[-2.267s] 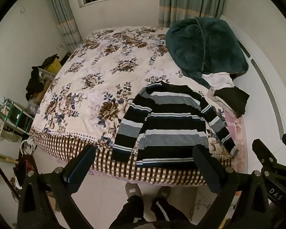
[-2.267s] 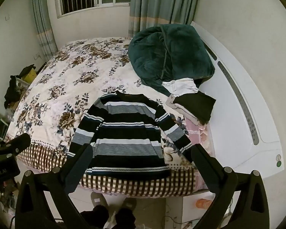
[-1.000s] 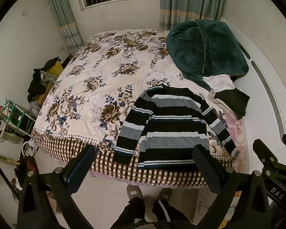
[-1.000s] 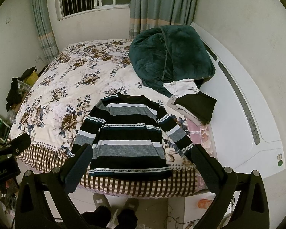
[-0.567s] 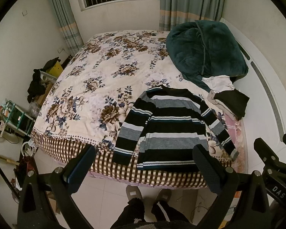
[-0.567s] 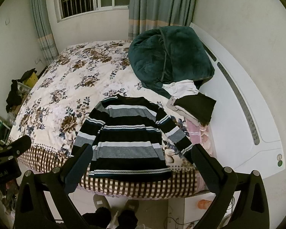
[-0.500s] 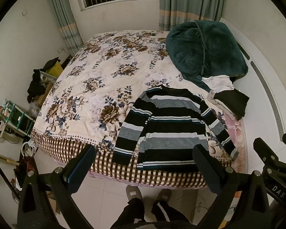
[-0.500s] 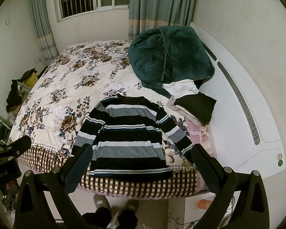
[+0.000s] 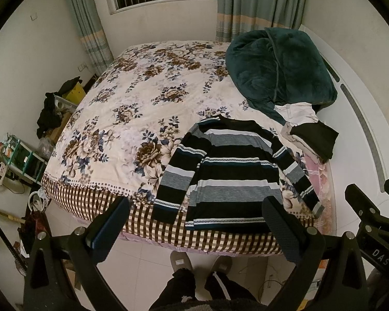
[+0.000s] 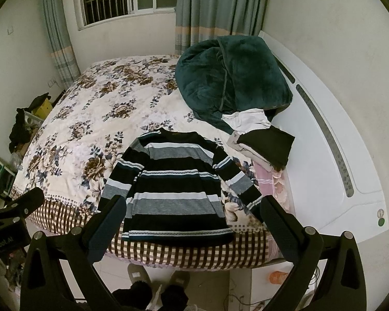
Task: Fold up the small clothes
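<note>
Striped sweater (image 9: 230, 173) flat on the bed (image 9: 132, 119): soft, light, limp knit. Best pinched at sleeve cuffs or hem corners. Both jaws wide, empty.

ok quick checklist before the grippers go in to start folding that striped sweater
1. Striped sweater lies flat, front up, near the bed's foot edge: ok.
2. Both sleeves spread out to the sides, not tucked under the body: ok.
3. Left gripper open and empty: ok.
4. Right gripper open and empty: ok.
5. Nothing lying on the sweater; the folded clothes pile sits apart beside its sleeve, the green blanket further back: ok.
6. Hem clear of the mattress edge: cannot tell; it lies right at the checkered border, so it may slide when pulled.
</note>
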A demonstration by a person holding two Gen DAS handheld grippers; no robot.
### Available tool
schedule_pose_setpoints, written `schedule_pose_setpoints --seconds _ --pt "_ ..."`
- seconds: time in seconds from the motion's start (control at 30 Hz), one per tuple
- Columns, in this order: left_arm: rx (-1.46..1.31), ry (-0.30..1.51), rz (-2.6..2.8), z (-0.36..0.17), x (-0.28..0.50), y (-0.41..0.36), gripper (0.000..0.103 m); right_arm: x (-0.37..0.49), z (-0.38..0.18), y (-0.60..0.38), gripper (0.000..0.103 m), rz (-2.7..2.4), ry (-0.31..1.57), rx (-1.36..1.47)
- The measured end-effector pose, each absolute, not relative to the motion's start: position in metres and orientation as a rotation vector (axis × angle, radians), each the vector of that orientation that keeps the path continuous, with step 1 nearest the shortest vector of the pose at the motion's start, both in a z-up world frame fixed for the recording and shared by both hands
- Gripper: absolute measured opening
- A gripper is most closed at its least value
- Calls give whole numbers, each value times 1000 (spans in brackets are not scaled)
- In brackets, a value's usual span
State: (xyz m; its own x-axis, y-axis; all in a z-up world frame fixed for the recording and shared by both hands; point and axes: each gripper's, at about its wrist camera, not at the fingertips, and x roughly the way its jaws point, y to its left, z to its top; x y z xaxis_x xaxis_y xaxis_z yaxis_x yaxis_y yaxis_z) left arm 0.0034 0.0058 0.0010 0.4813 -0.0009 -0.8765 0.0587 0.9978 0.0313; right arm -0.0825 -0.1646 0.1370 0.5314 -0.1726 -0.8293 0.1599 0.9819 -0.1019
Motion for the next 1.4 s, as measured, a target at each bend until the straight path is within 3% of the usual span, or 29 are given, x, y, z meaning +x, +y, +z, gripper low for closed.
schedule_pose_setpoints --seconds 0.8,1.03,1.4 --pt "55 1065 -42 8 5 12 103 -81 140 -166 103 -199 987 -10" --pt "68 1042 -60 14 28 -17 103 -52 147 -171 103 -225 993 63" --pt "98 962 -126 -65 129 -35 103 -40 7 -301 103 -633 1035 451"
